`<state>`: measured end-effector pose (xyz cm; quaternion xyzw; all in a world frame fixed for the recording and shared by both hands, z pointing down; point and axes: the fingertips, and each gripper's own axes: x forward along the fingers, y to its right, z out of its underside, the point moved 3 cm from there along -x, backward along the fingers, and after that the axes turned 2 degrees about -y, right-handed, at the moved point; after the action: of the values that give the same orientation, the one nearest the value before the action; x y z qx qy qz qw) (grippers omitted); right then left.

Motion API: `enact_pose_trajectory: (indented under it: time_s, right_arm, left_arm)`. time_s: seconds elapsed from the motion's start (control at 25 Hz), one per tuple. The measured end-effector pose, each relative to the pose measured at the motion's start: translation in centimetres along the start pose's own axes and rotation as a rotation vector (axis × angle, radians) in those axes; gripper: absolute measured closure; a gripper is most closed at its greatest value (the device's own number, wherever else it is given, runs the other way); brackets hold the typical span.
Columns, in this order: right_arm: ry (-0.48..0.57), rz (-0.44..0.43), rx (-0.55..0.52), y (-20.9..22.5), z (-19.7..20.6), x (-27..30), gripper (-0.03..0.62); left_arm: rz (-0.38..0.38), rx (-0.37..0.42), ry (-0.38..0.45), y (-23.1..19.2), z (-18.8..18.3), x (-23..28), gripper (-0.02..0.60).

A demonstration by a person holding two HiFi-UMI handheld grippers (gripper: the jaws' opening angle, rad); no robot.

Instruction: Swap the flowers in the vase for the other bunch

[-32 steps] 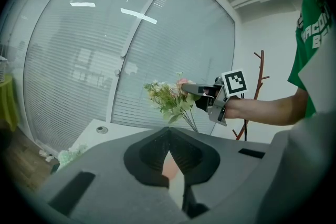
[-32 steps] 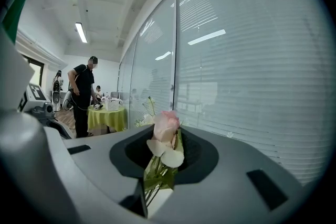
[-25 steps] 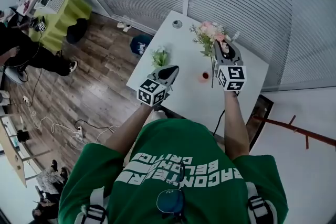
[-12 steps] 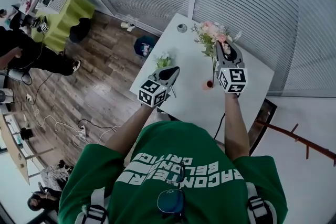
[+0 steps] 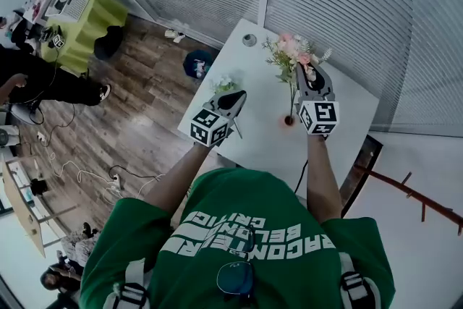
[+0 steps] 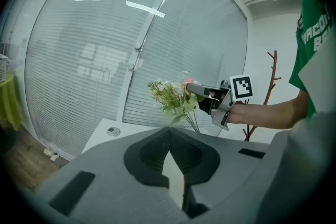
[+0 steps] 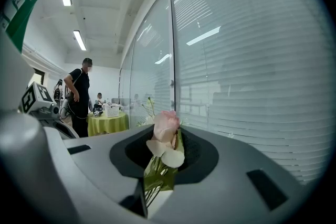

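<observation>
The white rectangular worktop point(image 5: 257, 134) carries the whole job, and the person holds both tools over it. The right gripper point(image 5: 311, 72) has its jaws pinching the stems of the bunch of pink and cream flowers with green leaves point(image 5: 291, 49). It holds the bunch upright, blooms above the jaws and stems running straight down to the mouth of the small red vase point(image 5: 289, 120), which stands near the middle of the worktop. Whether the stem ends are already inside the vase or only at its rim is too small to tell. The left gripper point(image 5: 233, 96) hovers well apart from the vase near the worktop's left edge. Its jaws are drawn almost together, with only a narrow pale sliver between them and no flower to be seen there. The smaller bunch of white flowers with green leaves point(image 5: 223, 83) shows just beyond its tip, clear of the vase. Whether that bunch is gripped or lies on the worktop I cannot tell. I judge the swap mostly done: the white bunch is out, and the pink one is at the vase, still to be seated and released.
</observation>
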<state>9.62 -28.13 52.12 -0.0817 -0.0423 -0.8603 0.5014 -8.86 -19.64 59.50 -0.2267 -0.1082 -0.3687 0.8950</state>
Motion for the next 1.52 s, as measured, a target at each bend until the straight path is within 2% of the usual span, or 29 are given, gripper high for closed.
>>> enact_pose_trajectory:
  time_s: [0.64,1.52]
  right_arm:
    - [-0.028,0.034,0.013,0.3,0.7,-3.2,0.511]
    - [-0.076,0.047,0.015,-1.8,2.7,-9.0,0.513]
  left_arm:
    - [0.049,0.021,0.007,2.4,-1.3,0.9,0.574]
    - [0.114,0.056,0.036,7.3,-1.3,0.2,0.574]
